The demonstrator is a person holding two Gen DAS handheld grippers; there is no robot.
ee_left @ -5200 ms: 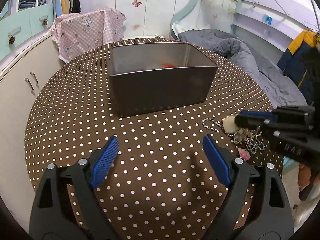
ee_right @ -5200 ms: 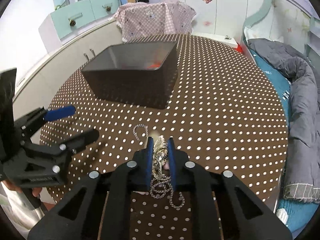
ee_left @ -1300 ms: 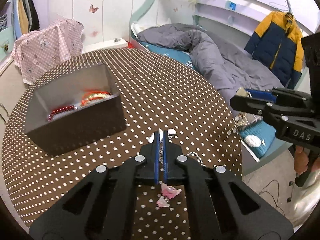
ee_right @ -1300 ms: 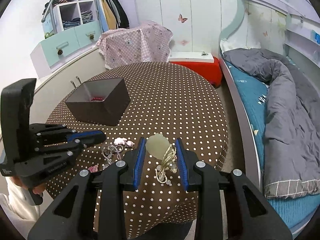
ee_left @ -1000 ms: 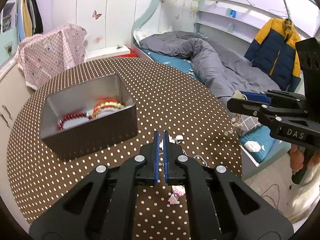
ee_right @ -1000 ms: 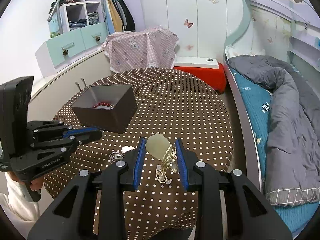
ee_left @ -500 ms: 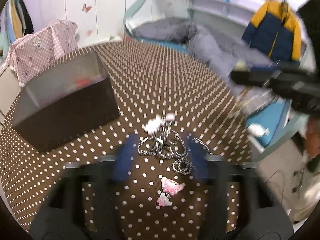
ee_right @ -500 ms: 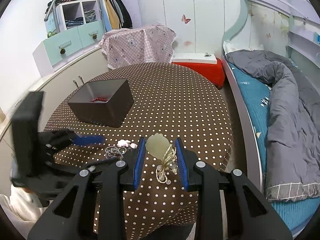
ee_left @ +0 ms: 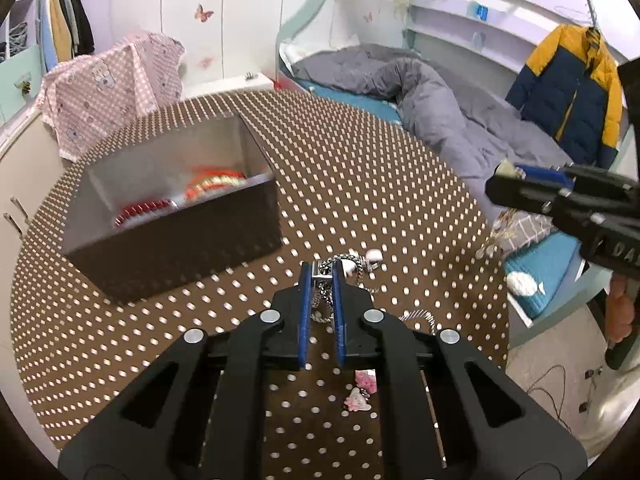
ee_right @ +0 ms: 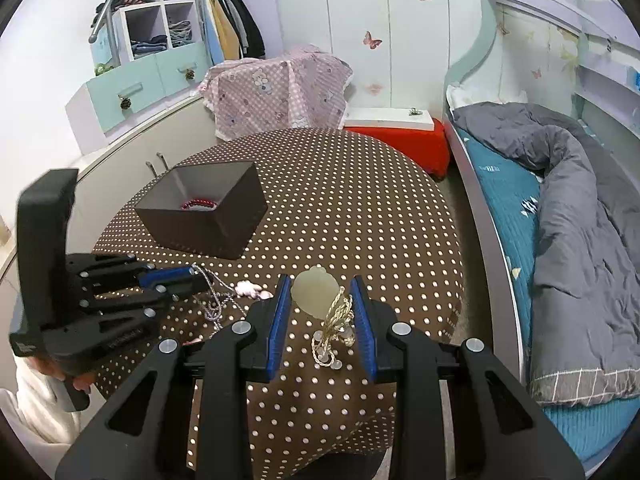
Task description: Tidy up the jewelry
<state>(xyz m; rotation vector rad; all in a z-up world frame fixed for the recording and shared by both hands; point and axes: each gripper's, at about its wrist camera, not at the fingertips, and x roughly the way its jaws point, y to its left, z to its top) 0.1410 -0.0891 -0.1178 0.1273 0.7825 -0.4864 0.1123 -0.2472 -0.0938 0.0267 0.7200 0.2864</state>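
Note:
My left gripper (ee_left: pixel 321 276) is shut on a silver chain bracelet (ee_left: pixel 340 259) and holds it just above the polka-dot table (ee_left: pixel 360 184); the chain hangs from it in the right wrist view (ee_right: pixel 216 304). My right gripper (ee_right: pixel 319 284) is shut on a pale jade pendant with a gold cord (ee_right: pixel 316 290), held above the table's near edge. The dark metal box (ee_left: pixel 168 208) stands at the left with red and gold bead bracelets (ee_left: pixel 208 184) inside; it also shows in the right wrist view (ee_right: pixel 208 208).
A white flower clip (ee_left: pixel 374 255) and a pink charm (ee_left: pixel 360 394) lie on the table near the left gripper. A bed with a grey duvet (ee_right: pixel 580 216) runs along the right. A pink cloth-covered chair (ee_right: pixel 276 88) and cabinets stand behind the table.
My left gripper opened over the silver chain, then shut on it and lifted it. My right gripper has kept hold of the pendant, almost still.

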